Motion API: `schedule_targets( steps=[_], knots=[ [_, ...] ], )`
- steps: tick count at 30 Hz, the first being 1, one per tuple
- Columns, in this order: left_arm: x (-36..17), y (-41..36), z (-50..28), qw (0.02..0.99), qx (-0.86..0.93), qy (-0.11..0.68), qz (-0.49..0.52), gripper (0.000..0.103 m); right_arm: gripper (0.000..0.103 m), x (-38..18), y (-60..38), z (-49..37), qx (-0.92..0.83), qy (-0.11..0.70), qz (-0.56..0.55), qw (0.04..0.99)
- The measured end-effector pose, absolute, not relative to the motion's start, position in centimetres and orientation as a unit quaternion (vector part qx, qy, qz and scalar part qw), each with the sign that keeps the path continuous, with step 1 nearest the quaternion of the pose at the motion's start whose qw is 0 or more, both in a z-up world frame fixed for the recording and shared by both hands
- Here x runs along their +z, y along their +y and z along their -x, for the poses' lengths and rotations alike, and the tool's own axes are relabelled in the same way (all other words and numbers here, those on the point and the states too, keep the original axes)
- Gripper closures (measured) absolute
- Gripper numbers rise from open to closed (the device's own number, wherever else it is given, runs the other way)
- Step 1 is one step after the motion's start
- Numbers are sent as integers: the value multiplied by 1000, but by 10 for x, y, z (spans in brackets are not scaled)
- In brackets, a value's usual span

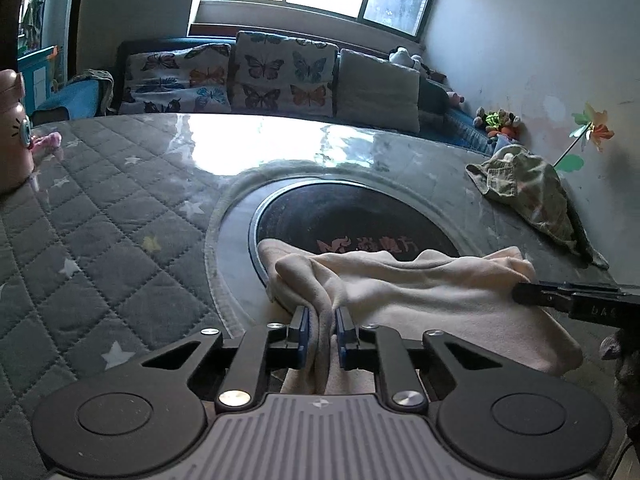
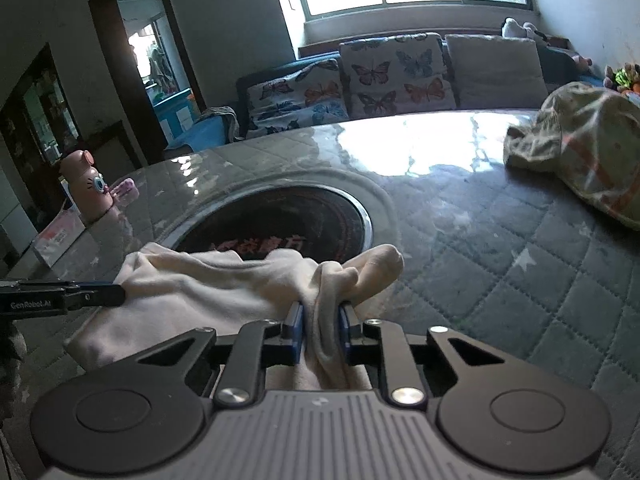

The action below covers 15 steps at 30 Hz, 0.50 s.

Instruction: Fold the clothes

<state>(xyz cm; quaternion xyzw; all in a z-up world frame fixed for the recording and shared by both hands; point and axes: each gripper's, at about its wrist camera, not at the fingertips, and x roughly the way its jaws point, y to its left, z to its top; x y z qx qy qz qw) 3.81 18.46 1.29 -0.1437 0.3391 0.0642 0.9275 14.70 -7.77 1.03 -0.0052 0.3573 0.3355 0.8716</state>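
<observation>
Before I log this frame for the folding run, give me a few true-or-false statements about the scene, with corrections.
1. Both claws are shut on the cream garment. True: the left claw and right claw each pinch a bunch of it.
2. The camouflage garment is gripped too. False: it lies apart on the quilted table cover.
3. The cream garment partly overlaps the dark round inset. True.
4. The pink bottle lies on its side. False: it stands upright.
</observation>
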Motion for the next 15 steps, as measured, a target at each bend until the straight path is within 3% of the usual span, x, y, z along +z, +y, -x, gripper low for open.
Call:
schedule_targets(
  steps=[4, 5, 15],
  knots=[
    [19, 190, -25, 930, 77, 331, 142, 91, 87, 26, -62, -145, 354, 345, 20, 869],
    [21, 192, -21, 930, 84, 328, 141, 103, 87, 30, -55, -143, 360, 341, 26, 868],
    [22, 237, 14, 920, 123, 322, 187, 103, 88, 38, -5, -140, 381, 328, 57, 862]
  ],
)
